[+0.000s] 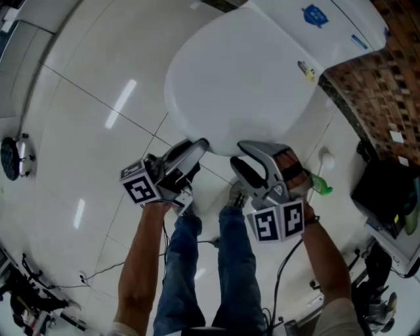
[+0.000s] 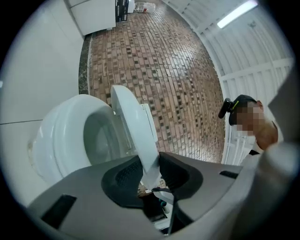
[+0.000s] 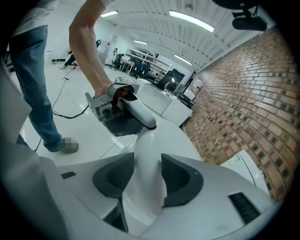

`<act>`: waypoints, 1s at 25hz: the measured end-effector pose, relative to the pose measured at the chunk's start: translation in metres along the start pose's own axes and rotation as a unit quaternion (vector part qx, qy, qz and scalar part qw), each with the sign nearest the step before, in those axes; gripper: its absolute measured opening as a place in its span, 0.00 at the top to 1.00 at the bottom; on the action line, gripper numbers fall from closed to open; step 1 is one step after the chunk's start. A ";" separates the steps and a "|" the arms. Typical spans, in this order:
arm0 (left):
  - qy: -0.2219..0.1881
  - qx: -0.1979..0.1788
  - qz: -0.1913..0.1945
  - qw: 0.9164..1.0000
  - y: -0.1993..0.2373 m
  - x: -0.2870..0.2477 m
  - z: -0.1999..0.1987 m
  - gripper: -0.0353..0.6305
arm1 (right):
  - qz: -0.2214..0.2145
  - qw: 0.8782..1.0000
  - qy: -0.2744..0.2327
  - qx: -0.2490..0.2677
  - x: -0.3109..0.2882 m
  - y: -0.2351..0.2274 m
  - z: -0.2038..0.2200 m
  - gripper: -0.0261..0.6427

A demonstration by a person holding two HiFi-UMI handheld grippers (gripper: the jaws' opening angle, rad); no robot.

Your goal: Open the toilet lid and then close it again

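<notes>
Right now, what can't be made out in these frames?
- Head view: bowl hidden under the toilet lid; only the left gripper view shows it.
- Head view: blue label on the tank too small to read; tank cut off by the top edge.
- Right gripper view: the lid held in its jaws blocks the bowl.

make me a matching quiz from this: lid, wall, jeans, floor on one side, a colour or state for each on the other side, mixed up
Things:
1. lid
2. wall
3. jeans
4. floor

Colour or state:
a. blue
b. glossy white tiles
c. brown brick
d. tilted up off the bowl, front edge gripped by the left tool and the right tool

Pairs: 1-d, 2-c, 3-a, 4-b
</notes>
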State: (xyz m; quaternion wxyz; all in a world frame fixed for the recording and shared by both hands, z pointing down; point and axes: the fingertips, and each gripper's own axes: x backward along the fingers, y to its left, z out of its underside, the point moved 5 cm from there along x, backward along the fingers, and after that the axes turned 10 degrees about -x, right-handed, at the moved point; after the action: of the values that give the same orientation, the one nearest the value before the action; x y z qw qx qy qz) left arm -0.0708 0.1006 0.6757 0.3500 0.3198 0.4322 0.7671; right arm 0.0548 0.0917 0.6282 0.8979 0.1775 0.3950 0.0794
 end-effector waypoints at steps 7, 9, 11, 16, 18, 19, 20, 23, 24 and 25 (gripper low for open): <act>0.026 -0.062 0.030 0.997 -0.083 -0.069 -0.062 0.84 | 0.082 0.995 -0.034 -0.043 0.090 -0.050 -0.007 0.68; 0.028 -0.080 0.037 0.996 -0.110 -0.104 -0.084 0.86 | 0.103 0.993 -0.025 -0.061 0.127 -0.063 0.001 0.68; 0.029 -0.101 0.030 0.994 -0.132 -0.139 -0.105 0.87 | 0.115 0.989 -0.013 -0.089 0.165 -0.070 0.011 0.68; 0.040 -0.124 0.026 0.991 -0.162 -0.246 -0.151 0.85 | 0.140 0.977 0.013 -0.161 0.239 -0.083 0.044 0.68; 0.041 -0.119 0.030 0.992 -0.166 -0.292 -0.165 0.85 | 0.149 0.972 0.021 -0.179 0.261 -0.088 0.056 0.68; 0.040 -0.119 0.027 0.992 -0.166 -0.312 -0.171 0.84 | 0.152 0.971 0.024 -0.183 0.271 -0.091 0.060 0.68; 0.040 -0.122 0.023 0.992 -0.166 -0.332 -0.177 0.84 | 0.154 0.970 0.026 -0.186 0.279 -0.095 0.065 0.68; 0.042 -0.134 0.006 0.990 -0.161 -0.390 -0.191 0.82 | 0.166 0.964 0.031 -0.205 0.299 -0.104 0.079 0.68; 0.045 -0.138 -0.001 0.989 -0.158 -0.408 -0.194 0.82 | 0.172 0.962 0.032 -0.211 0.304 -0.107 0.084 0.68; 0.049 -0.142 -0.009 0.989 -0.154 -0.426 -0.197 0.82 | 0.178 0.959 0.034 -0.218 0.308 -0.110 0.088 0.68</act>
State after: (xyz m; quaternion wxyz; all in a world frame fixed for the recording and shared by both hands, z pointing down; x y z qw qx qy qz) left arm 0.0475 -0.2740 0.3756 0.3771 0.2251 0.3380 0.8324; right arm 0.3280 0.0543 0.4314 0.8721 0.0421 0.3603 0.3284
